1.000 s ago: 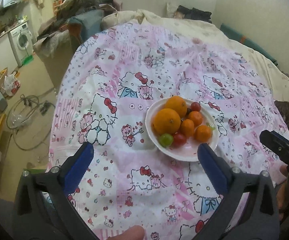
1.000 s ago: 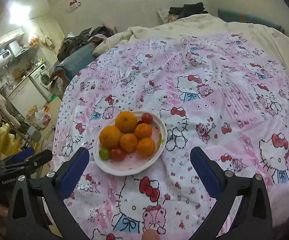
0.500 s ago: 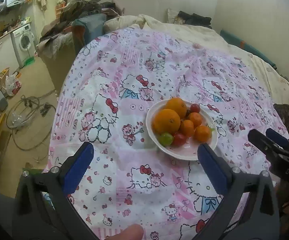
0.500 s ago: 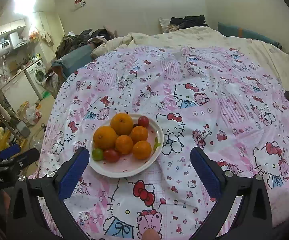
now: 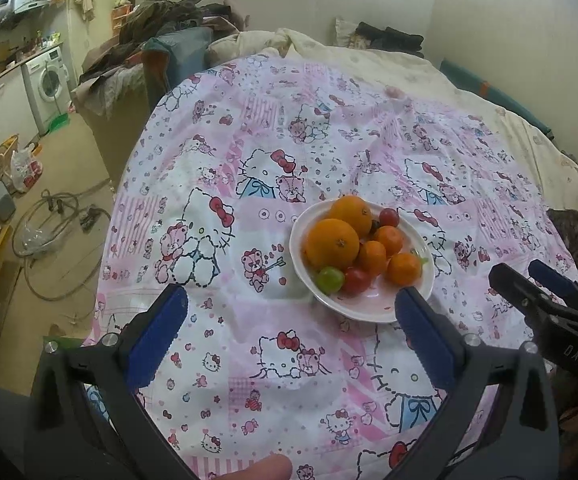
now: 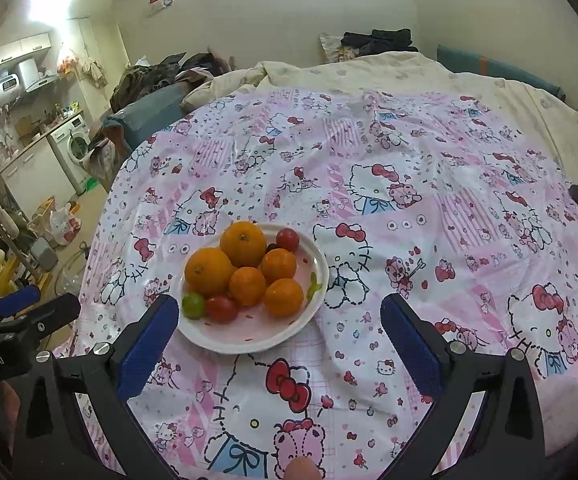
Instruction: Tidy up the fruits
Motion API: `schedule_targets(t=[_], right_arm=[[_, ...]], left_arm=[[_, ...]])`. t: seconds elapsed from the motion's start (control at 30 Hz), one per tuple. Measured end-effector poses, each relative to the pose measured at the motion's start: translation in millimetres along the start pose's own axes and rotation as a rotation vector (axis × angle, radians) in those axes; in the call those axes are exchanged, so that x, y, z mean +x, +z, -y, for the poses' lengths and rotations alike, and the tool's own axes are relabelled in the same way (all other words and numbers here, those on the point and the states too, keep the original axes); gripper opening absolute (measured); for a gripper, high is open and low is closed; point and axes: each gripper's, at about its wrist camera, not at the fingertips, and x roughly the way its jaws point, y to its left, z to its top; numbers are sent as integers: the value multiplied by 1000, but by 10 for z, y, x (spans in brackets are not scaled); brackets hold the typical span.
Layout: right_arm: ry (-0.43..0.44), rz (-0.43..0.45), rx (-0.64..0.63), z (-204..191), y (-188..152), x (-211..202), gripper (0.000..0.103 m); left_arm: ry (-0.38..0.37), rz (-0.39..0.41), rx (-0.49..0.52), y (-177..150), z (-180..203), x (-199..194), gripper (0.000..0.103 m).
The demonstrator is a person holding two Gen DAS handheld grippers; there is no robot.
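Two wide-jawed, empty grippers, left gripper (image 5: 289, 316) and right gripper (image 6: 279, 320), are held before the fruit (image 6: 245, 268) piled on a plate (image 6: 317, 280) near the bedspread's (image 6: 409, 168) front-left edge.

Both wrist views look obliquely down from the near bed edge, sharing the fruit plate (image 5: 363, 307) (image 6: 249, 340); each catches the other gripper.

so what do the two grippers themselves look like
Both match: the left gripper and right gripper have black angular frames with silver screws and ridged blue pads. White lettering marks each body, seen from the other camera.
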Motion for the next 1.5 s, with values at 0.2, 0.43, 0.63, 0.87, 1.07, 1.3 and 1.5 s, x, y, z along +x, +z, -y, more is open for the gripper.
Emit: schedule_targets(t=[0.2,0.43,0.63,0.87,1.07,1.3,1.5], right_arm=[[1,0,1,2,4,-5,103],[0,2,-1,8,6,3,103],[-2,0,-2,12,4,4,103],[-3,-1,-6,0,9,8,103],[-10,-2,-12,-12,7,22,103],[-11,-7,-15,-23,1,33,103],[-11,-11,-20,-32,-2,42,103]], left_arm=[[3,-3,-2,0,-9,8,102],[12,-6,8,-22,-8,-2,102],[12,-7,6,-22,-6,2,102],[19,-5,15,-38,6,-7,102],[29,0,21,-34,19,-13,102],[29,-3,18,-27,20,-12,102],[29,-9,17,-42,14,-11,102]])
